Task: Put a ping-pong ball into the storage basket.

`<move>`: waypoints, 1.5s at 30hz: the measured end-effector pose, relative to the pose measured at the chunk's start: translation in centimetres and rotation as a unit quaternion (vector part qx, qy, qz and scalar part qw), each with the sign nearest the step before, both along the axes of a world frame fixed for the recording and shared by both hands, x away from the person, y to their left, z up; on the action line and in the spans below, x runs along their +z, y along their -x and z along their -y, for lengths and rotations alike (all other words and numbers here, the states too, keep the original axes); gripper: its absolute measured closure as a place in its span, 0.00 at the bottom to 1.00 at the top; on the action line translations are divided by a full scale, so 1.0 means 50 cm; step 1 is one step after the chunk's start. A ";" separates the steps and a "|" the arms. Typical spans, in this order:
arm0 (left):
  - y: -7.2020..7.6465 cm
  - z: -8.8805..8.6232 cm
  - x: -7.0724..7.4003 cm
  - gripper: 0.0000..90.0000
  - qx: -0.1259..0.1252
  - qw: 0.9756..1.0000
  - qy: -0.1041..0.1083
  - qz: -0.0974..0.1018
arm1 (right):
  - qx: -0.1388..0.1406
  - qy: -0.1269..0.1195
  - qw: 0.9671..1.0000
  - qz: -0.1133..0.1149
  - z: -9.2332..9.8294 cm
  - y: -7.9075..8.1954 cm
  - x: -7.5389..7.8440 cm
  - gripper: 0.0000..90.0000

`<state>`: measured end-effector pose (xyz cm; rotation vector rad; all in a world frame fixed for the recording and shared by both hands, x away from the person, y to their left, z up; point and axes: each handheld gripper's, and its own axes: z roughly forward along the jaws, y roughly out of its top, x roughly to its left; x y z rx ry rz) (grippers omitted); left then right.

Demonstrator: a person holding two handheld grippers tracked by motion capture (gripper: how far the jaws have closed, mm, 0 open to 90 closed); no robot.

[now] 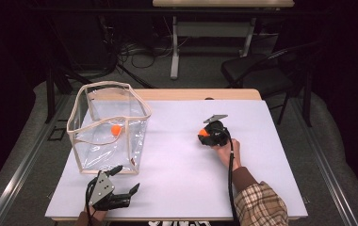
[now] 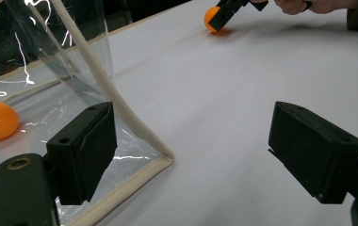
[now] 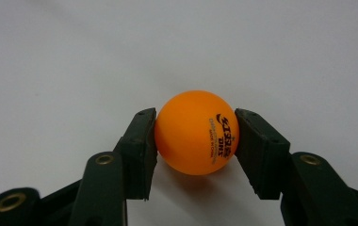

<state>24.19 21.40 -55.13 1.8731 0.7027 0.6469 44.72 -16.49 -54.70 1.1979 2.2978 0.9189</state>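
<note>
White matte sheeting covers the table (image 1: 177, 155), where a clear plastic bin (image 1: 109, 125) with cream fabric edging stands at the left holding one orange ball (image 1: 116, 130), and the right gripper (image 1: 204, 134) sits mid-table. From the left gripper (image 2: 191, 150), the black block jaws stand spread beside the bin's corner. From the right gripper view, the pads pinch a smooth, printed orange ping-pong ball (image 3: 195, 132) resting on the sheet.

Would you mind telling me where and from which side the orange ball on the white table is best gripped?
Grip the orange ball across its widest middle, one pad on each opposite side, coming in low along the table. It is round and smooth, so an off-centre pinch could squirt it out. The right claw already holds it this way.
</note>
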 end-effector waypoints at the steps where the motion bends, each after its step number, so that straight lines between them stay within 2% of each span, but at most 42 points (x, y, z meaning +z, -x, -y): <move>1: 0.001 0.000 0.000 0.18 0.000 1.000 0.001 0.000 | 0.000 -0.001 1.000 0.000 0.001 -0.001 0.004 0.56; 15: -0.001 0.004 0.001 0.18 -0.004 1.000 0.002 0.000 | 0.003 -0.013 1.000 0.008 0.000 0.009 0.025 0.56; 30: -0.001 0.006 0.000 0.18 -0.007 1.000 0.000 -0.002 | 0.016 -0.012 1.000 0.015 -0.006 0.018 0.042 0.57; 40: 0.004 0.003 -0.001 0.18 -0.002 1.000 -0.001 -0.001 | 0.015 -0.014 1.000 0.017 0.004 0.019 0.052 0.57; 45: 0.001 0.007 -0.002 0.18 -0.008 1.000 -0.005 -0.004 | 0.016 -0.020 0.999 0.019 0.006 0.020 0.056 0.57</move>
